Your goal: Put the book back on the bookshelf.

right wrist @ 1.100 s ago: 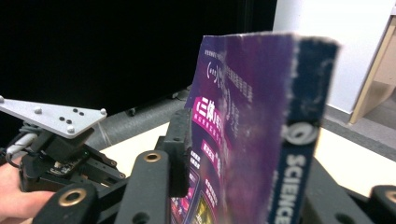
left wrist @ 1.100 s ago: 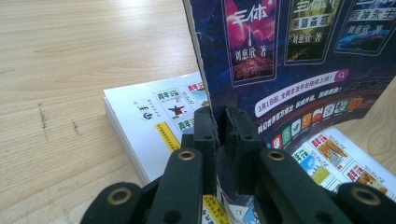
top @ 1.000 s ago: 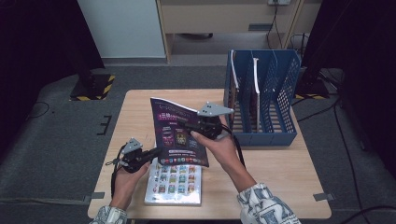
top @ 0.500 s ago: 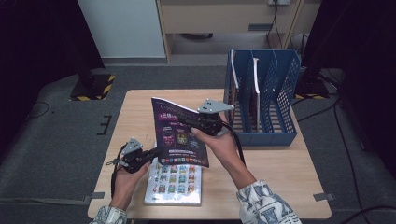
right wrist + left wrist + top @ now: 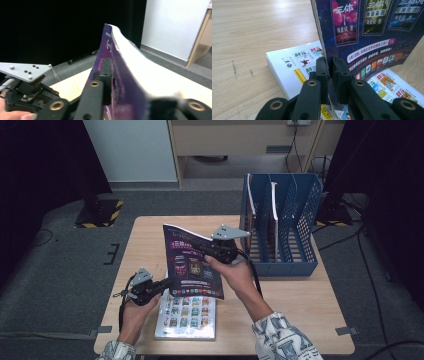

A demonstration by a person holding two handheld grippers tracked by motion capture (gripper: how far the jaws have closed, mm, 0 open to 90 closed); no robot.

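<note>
In the high view a purple magazine (image 5: 192, 265) is held tilted above the desk (image 5: 295, 300), between two hand-held grippers. The left hand-held gripper (image 5: 162, 285) pinches its lower left corner; the right hand-held gripper (image 5: 204, 246) has just been closing on its upper right edge, with the magazine between the jaws. A second magazine (image 5: 187, 317) lies flat on the desk beneath it, and a blue rack (image 5: 280, 220) stands at the desk's far right with thin books already upright in its slots. Holding at two opposite corners probably keeps the limp magazine from sagging while it is stood on edge for the rack.

In the left gripper view the jaws stand nearly together, clamped on the purple cover's bottom edge near the spine, the flat magazine (image 5: 294, 65) just behind.

In the right gripper view the purple cover (image 5: 110, 57) runs up between the jaws, pages bowing away to the right; the jaws look pressed on it. The other gripper (image 5: 25, 90) shows at lower left.
</note>
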